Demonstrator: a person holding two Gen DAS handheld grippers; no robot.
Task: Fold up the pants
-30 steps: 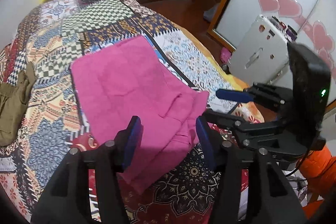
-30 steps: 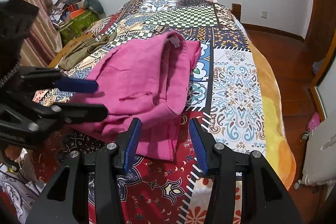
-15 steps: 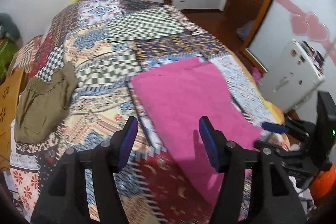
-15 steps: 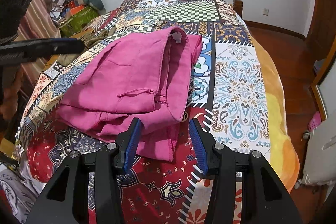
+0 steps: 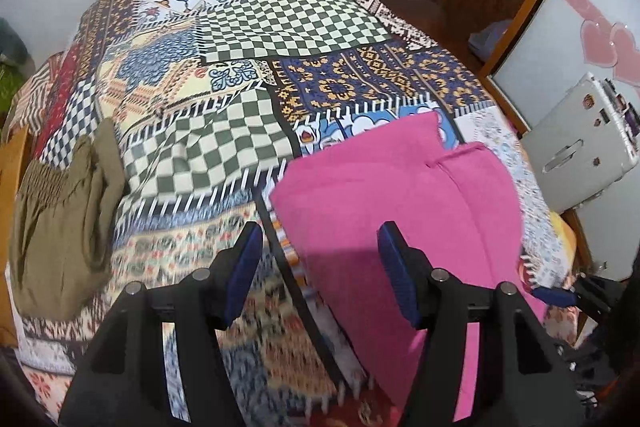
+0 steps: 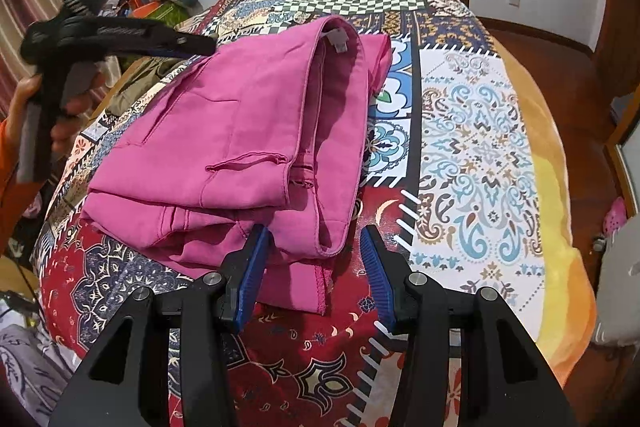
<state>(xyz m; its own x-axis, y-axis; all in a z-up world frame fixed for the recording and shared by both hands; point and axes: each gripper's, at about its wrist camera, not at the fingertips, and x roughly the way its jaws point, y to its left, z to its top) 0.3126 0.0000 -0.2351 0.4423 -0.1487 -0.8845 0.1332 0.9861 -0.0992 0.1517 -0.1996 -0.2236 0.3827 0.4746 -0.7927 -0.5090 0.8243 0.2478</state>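
Pink pants folded (grippers apart, empty)

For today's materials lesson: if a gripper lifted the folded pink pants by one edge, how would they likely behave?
The pink pants would probably droop and unfold: they show soft creases and loose layers. Likely light for their size, since the cloth looks thin. Unlikely to slide freely on the patchwork bedspread.

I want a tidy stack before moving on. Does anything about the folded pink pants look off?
Yes. The pink pants are folded, but unevenly: a bottom layer with a stitched hem sticks out past the upper layers at the near edge, close to the open right gripper. The waistband end gapes open, showing the grey label.
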